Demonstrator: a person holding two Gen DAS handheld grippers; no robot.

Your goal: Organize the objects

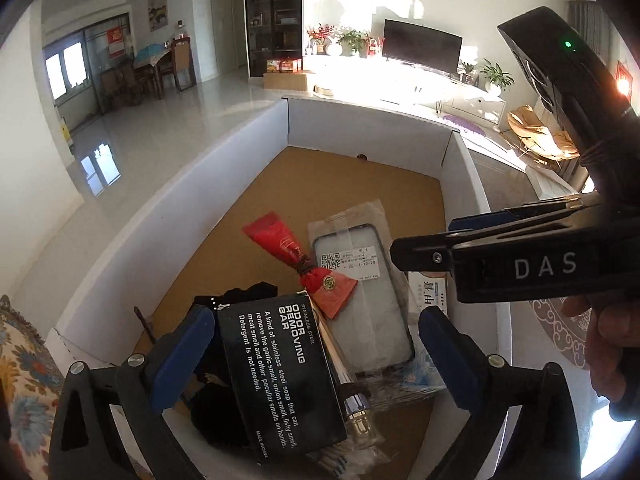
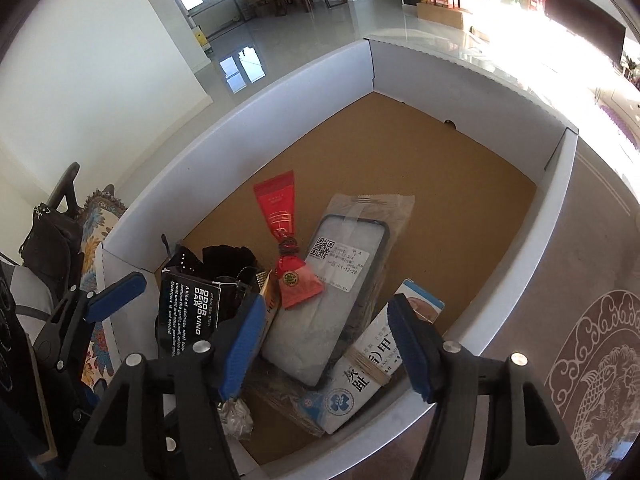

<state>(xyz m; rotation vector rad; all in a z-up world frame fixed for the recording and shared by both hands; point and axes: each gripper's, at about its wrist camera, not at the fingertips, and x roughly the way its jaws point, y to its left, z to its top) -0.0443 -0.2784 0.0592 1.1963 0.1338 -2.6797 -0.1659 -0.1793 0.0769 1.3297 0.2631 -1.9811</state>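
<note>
left hand-held gripper [image 1: 312, 352] – spread, straddling black cardboard odor-bar box [image 1: 276, 376] | right hand-held gripper [image 2: 328, 344] – spread above bagged phone case [image 2: 340, 288] | both in white cardboard box [image 2: 280, 92], 6 o'clock end

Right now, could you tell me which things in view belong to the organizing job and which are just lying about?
Part of the job:
white cardboard box
black odor removing bar box
red tube
bagged phone case
white medicine box
left gripper, open
right gripper, open

Just lying about:
television
potted plants
dining chairs
floral cushion
</note>
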